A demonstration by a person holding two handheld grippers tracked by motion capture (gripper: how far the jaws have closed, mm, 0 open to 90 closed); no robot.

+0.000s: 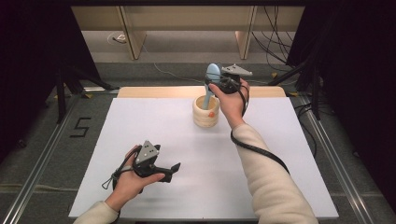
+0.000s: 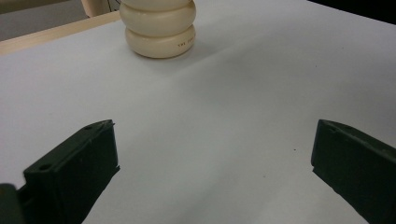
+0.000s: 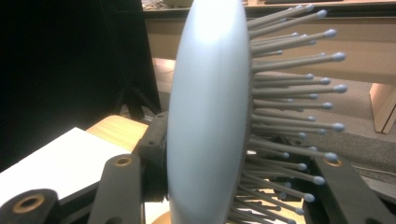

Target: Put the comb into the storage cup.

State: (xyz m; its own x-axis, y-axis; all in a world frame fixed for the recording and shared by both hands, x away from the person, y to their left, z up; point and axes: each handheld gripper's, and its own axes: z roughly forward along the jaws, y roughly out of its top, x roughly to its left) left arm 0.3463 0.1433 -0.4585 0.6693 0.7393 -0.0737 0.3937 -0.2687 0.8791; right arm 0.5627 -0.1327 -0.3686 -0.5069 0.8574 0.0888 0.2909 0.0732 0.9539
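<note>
Cream ribbed pot [image 1: 206,112] is my landmark: it sits upright on the white board [image 1: 154,126], toward the far edge, just right of centre. It's a stacked-ring shape w/ an open top. Inside it stands the brush [image 1: 212,77]: handle goes down into the pot's mouth, pale blue head sticks up well above the rim. There's a small orange spot at the pot's near rim; can't tell what it is.

My right gripper [image 1: 218,83] hangs above the pot and slightly behind it, clamped narrow on the brush head. In the right gripper view the blue back of the brush [image 3: 208,121] sits betw. the black jaws, with the grey ball-tipped bristles [image 3: 299,93] fanning off to one side. Brush is near upright, leaning a bit.

My left gripper [image 1: 173,169] is well apart from the pot, down at the near-left part of the board, resting low over the board. Its jaws stand wide w/ nothing betw. them, and they point roughly at the pot: in the left gripper view the pot [image 2: 159,28] shows far off at top, bare board in front of it, faint small lettering on its lower ring.

Behind the pot, the board ends at a wooden table edge [image 1: 140,92].
</note>
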